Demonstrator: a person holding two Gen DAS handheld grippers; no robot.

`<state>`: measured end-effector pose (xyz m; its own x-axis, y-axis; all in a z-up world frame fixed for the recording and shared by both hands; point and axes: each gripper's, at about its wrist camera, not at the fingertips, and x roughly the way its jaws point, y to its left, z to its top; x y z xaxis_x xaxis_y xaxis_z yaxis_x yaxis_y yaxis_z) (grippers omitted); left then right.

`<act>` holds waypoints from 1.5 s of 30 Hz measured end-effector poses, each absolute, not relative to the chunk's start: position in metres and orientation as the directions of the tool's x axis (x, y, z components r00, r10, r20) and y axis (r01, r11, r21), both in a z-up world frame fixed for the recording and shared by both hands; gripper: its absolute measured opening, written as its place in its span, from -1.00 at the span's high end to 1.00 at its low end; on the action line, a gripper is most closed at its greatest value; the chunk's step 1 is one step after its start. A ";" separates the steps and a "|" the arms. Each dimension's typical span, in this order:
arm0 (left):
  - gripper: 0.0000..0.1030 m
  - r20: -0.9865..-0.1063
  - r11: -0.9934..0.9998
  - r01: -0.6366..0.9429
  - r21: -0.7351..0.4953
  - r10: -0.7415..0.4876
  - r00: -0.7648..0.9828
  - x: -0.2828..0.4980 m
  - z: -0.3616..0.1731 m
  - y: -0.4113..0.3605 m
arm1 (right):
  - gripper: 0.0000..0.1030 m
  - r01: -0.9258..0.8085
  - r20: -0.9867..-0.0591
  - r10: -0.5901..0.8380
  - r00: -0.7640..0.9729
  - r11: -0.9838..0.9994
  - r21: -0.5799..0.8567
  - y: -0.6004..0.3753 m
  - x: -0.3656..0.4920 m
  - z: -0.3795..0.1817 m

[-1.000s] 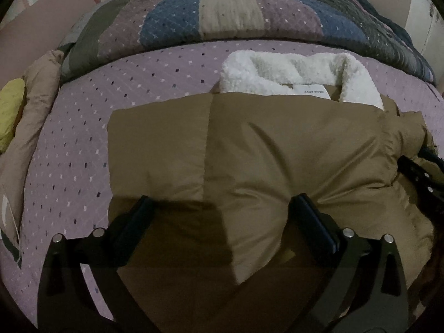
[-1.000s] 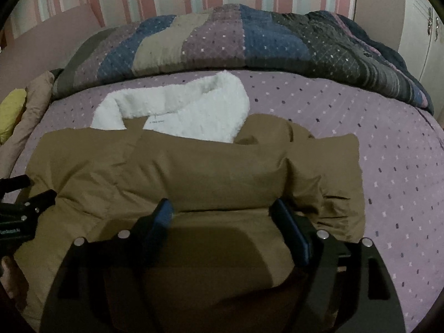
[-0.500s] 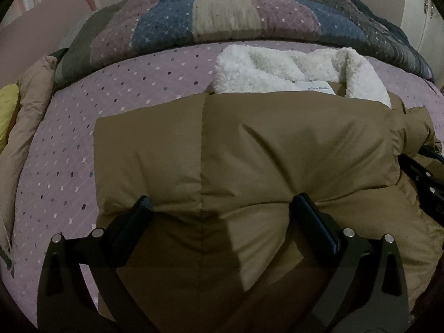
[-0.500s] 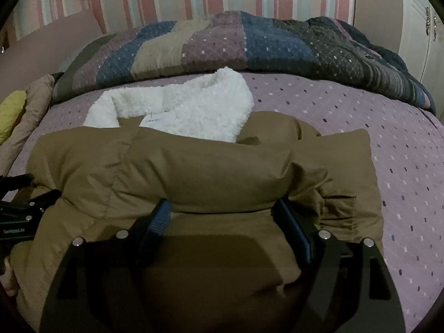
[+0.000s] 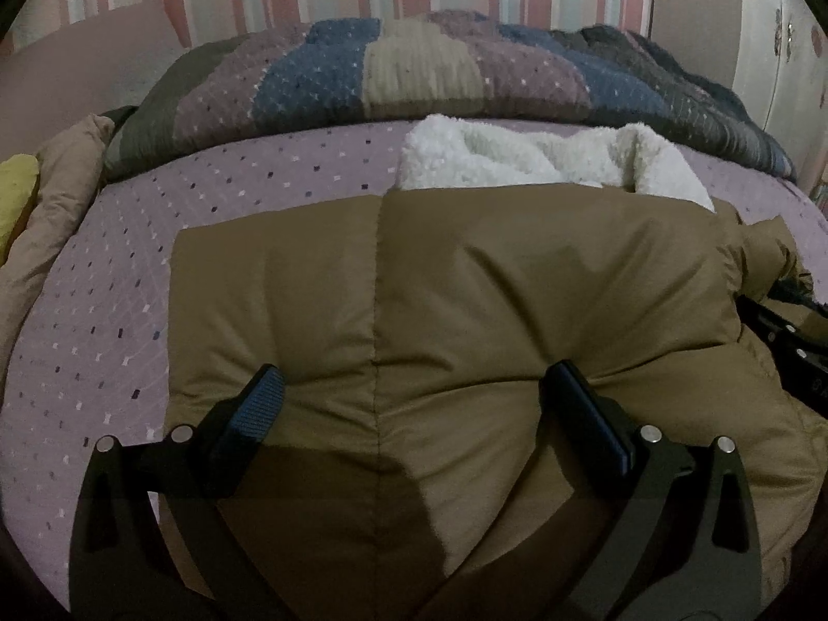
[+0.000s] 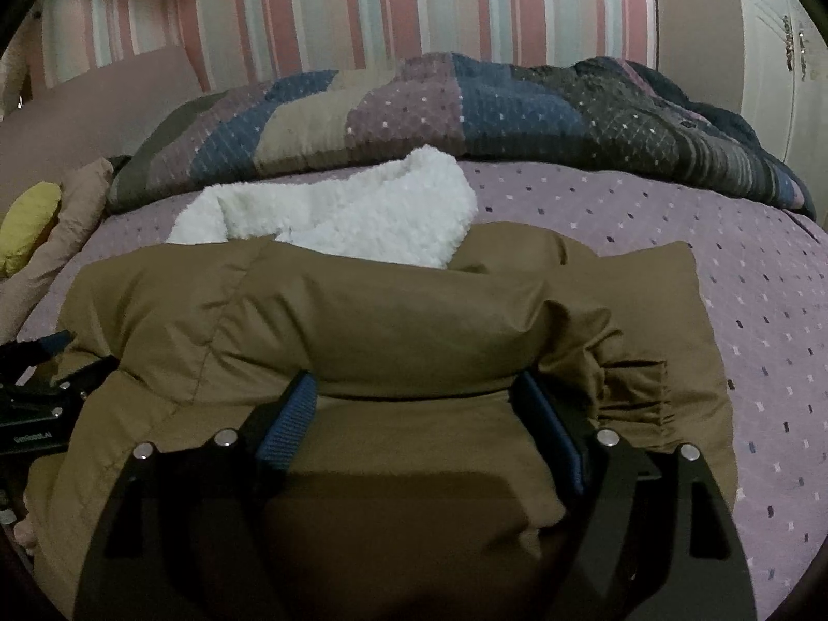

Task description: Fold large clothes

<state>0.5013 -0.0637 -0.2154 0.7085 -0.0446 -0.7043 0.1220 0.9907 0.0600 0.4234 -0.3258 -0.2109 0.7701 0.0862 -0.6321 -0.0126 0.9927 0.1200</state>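
jacket [image 5: 466, 310]: puffy, soft, springy, slippery shell | hold: folded edge | left hand-held gripper [image 5: 414, 393]: spread, empty | right hand-held gripper [image 6: 419, 403]: spread, empty

The brown jacket [image 5: 466, 310] runs off the near edge in both views, its hem unseen. Its white fleece collar [image 6: 352, 217] is partly hidden behind the folded bulk. The yellow cushion [image 5: 15, 191] is cut off at the left.

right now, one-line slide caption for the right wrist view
Open right gripper over a folded brown jacket with white fleece collar on a purple bedspread.
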 end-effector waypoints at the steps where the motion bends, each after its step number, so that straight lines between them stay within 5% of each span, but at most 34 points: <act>1: -0.94 -0.696 0.991 0.123 0.051 -0.053 0.716 0.500 -0.216 -0.063 | -0.58 -0.014 -0.627 0.089 0.774 0.992 0.123 -0.326 0.423 -0.211; 15: -0.94 -0.757 0.989 0.124 0.080 -0.020 0.653 0.454 -0.189 -0.054 | -0.78 -0.036 -0.631 0.134 0.764 0.986 0.165 -0.328 0.377 -0.175; 19: -0.94 -0.725 0.993 0.108 0.051 -0.038 0.687 0.378 -0.157 -0.028 | -0.90 0.011 -0.470 0.076 0.879 0.984 0.178 -0.347 0.292 -0.141; 25: -0.94 -0.702 0.995 0.047 0.088 0.028 0.712 0.295 -0.135 0.006 | -0.96 0.163 0.027 -0.168 0.985 0.978 0.127 -0.363 0.186 -0.063; 31: -0.94 -0.701 0.997 -0.006 0.082 0.061 0.710 0.238 -0.128 0.031 | -0.96 0.002 -0.252 0.011 0.968 0.999 0.052 -0.362 0.204 -0.016; 36: -0.94 -0.710 0.997 -0.038 0.063 0.072 0.700 0.209 -0.132 0.043 | -0.96 0.010 -0.349 -0.015 0.937 1.000 -0.016 -0.365 0.170 -0.036; 45: -0.94 -0.724 0.998 -0.037 0.055 0.065 0.686 0.173 -0.152 0.052 | -0.96 0.082 -0.489 -0.040 0.871 0.995 0.064 -0.395 0.107 -0.115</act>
